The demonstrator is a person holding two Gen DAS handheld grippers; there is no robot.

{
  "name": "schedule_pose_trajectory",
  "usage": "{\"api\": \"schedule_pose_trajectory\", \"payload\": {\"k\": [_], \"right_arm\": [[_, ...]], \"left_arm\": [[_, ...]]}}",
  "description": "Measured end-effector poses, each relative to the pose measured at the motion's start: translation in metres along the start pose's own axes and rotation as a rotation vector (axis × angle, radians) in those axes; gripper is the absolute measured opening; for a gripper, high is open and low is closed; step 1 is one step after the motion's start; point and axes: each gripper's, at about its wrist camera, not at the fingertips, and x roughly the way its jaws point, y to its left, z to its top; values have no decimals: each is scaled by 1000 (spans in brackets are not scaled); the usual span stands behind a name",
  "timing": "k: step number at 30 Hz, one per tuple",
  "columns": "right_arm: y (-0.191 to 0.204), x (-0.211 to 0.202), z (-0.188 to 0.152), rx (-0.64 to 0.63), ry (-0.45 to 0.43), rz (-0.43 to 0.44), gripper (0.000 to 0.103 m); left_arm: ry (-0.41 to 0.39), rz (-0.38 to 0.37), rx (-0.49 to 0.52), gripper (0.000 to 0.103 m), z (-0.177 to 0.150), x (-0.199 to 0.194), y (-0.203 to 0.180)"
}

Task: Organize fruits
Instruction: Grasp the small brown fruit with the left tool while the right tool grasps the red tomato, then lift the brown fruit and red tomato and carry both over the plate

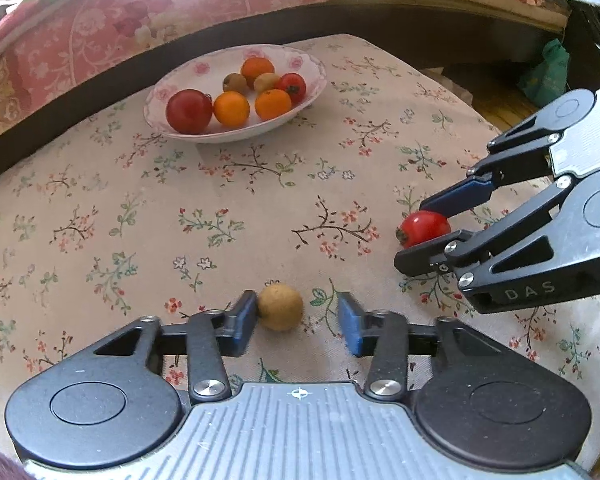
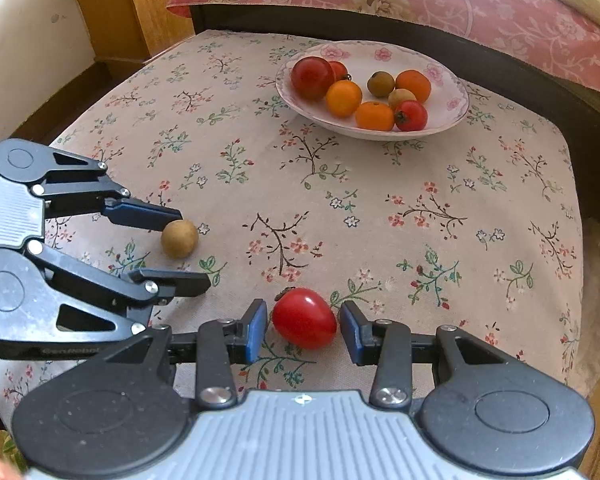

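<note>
A small tan round fruit (image 1: 280, 307) lies on the floral tablecloth between the fingers of my left gripper (image 1: 298, 322), which is open; the left pad touches it, the right pad stands apart. It also shows in the right wrist view (image 2: 179, 239). A red tomato (image 2: 304, 323) lies between the fingers of my right gripper (image 2: 304, 330), open, with small gaps on both sides. The tomato (image 1: 423, 227) shows in the left wrist view too. A flowered white bowl (image 1: 300, 62) at the back holds several red, orange and tan fruits.
The floral tablecloth (image 1: 180, 208) covers a small table. A dark ledge and pink floral bedding (image 1: 140, 8) lie behind the bowl. A wooden panel (image 2: 100, 0) stands at the far left, and a green bag (image 1: 546, 74) lies beyond the table's right edge.
</note>
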Motion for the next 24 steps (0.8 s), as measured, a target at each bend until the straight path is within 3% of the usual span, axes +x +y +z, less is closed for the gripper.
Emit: {"api": "schedule_pose_trajectory", "payload": {"k": [6, 14, 24], "right_arm": [[0, 0, 0, 2, 11, -15, 37], [2, -1, 0, 3, 7, -32, 36], [-4, -12, 16, 38, -63, -41, 36]], "left_arm": [[2, 4, -23, 32, 1, -2, 4], [-18, 1, -9, 32, 2, -5, -1], [-74, 17, -18, 32, 19, -10, 2]]}}
